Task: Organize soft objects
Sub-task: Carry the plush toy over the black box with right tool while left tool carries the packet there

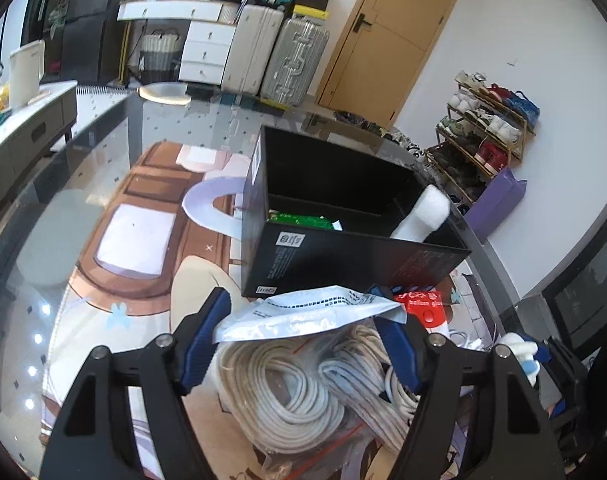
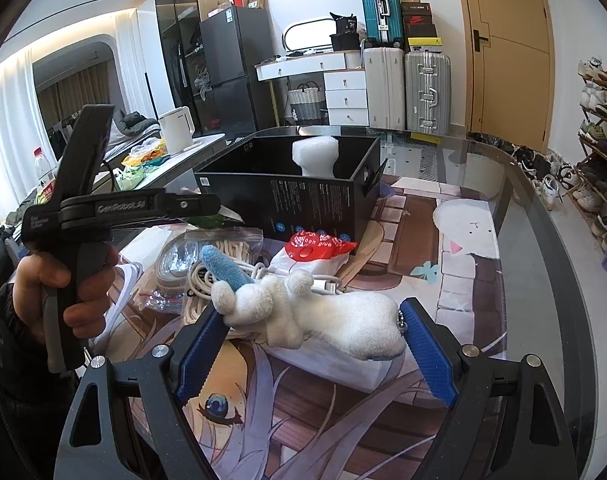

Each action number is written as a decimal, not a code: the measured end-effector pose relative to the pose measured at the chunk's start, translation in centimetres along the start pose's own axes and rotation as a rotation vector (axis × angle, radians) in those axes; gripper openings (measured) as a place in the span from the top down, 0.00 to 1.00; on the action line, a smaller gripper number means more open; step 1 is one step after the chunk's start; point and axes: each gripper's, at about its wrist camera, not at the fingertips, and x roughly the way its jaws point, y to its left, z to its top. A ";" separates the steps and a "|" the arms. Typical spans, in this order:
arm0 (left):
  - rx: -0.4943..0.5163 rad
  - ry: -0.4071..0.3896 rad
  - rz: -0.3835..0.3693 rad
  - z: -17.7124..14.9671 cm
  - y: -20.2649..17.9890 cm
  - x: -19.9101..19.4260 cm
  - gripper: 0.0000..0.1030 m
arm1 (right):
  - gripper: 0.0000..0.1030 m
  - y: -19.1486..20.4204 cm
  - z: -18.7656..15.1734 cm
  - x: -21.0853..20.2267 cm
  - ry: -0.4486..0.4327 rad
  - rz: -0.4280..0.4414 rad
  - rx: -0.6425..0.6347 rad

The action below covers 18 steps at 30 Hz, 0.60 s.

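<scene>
Your right gripper has its jaws spread around the plush toy, which lies crosswise, blue horn pointing left. Your left gripper, jaws apart, straddles the bagged cables just before the black box; bare table lies rightward.

"balloon glue" on red packet

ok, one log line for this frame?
left claw: open around cable bag | right claw: open around plush toy | black box: holds foam
</scene>
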 end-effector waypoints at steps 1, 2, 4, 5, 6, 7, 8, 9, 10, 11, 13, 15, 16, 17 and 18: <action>0.004 -0.009 -0.002 0.0 0.0 -0.3 0.30 | 0.15 0.1 0.1 -0.1 -0.004 -0.002 -0.003; 0.006 -0.019 -0.004 0.1 -0.1 -0.7 0.30 | 0.15 0.2 0.3 -0.1 -0.008 -0.002 -0.006; 0.016 -0.039 -0.002 0.3 -0.1 -1.4 0.30 | 0.15 0.4 0.7 -0.3 -0.016 -0.005 -0.016; 0.023 -0.053 -0.003 0.4 -0.2 -1.8 0.30 | 0.15 0.5 0.9 -0.3 -0.019 -0.008 -0.022; 0.026 -0.064 -0.004 0.5 -0.2 -2.1 0.30 | 0.15 0.6 1.2 -0.4 -0.024 -0.012 -0.028; 0.031 -0.078 -0.006 0.6 -0.3 -2.5 0.30 | 0.15 0.7 1.6 -0.5 -0.030 -0.015 -0.033; 0.036 -0.092 -0.008 0.7 -0.3 -2.9 0.30 | 0.15 0.8 1.8 -0.6 -0.035 -0.017 -0.037; 0.041 -0.101 -0.008 0.9 -0.4 -3.2 0.30 | 0.15 0.9 2.2 -0.7 -0.042 -0.021 -0.043; 0.050 -0.114 -0.009 1.1 -0.5 -3.6 0.30 | 0.15 1.0 2.6 -0.7 -0.047 -0.024 -0.047; 0.056 -0.122 -0.009 1.3 -0.5 -3.9 0.30 | 0.15 1.2 3.0 -0.7 -0.054 -0.028 -0.055; 0.074 -0.139 -0.003 1.9 -0.7 -4.2 0.30 | 0.15 1.4 3.8 -0.8 -0.068 -0.036 -0.070; 0.083 -0.150 0.001 2.3 -0.8 -4.4 0.30 | 0.15 1.5 4.7 -0.7 -0.085 -0.043 -0.079; 0.087 -0.155 0.002 2.6 -0.9 -4.4 0.30 | 0.15 1.6 5.1 -0.7 -0.095 -0.045 -0.081; 0.091 -0.163 0.002 2.9 -1.0 -4.5 0.30 | 0.15 1.6 5.7 -0.7 -0.107 -0.050 -0.082; 0.095 -0.168 0.003 3.1 -1.0 -4.6 0.30 | 0.15 1.6 6.1 -0.7 -0.117 -0.054 -0.080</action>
